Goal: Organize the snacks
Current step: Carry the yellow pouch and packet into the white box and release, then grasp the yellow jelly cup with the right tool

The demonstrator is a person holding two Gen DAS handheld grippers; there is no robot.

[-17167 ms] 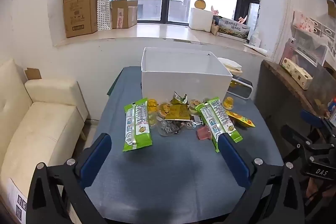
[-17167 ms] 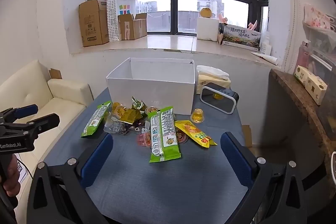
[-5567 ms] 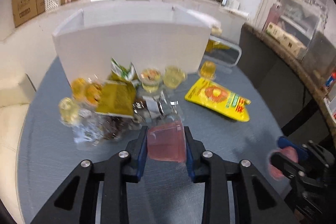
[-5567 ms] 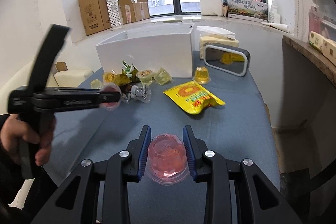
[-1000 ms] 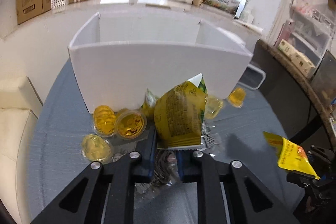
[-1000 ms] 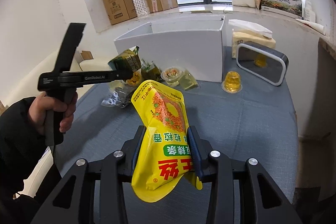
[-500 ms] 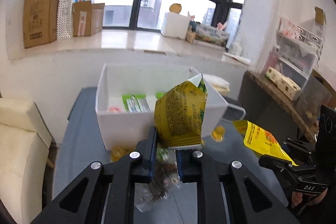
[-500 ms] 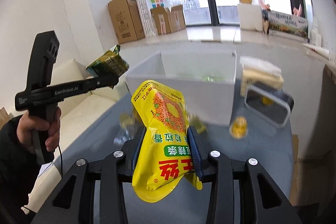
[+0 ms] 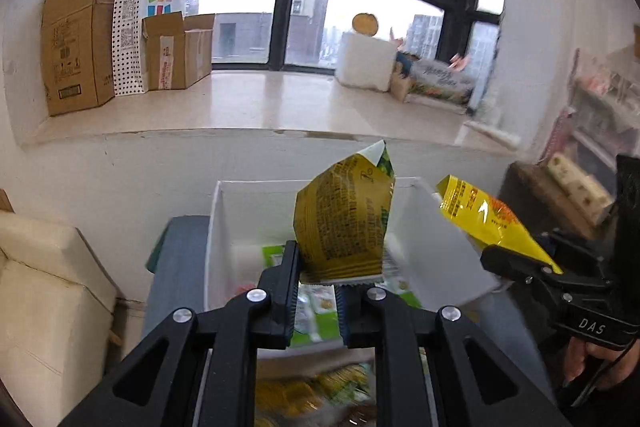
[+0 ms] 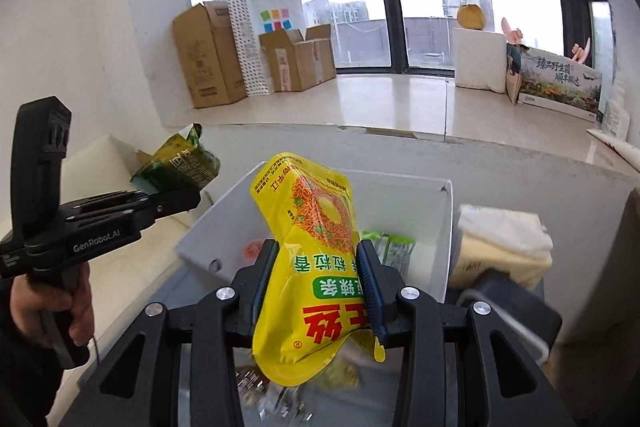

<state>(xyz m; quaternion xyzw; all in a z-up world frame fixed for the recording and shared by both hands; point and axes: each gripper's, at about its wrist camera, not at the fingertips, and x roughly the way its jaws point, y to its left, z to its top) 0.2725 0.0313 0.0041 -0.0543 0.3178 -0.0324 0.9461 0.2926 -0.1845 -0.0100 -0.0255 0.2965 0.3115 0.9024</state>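
Hanging above the white box, the olive packet is pinched in the left gripper, while the right gripper clamps the yellow pouch near the box's right rim; green packs lie inside, floor partly bare.
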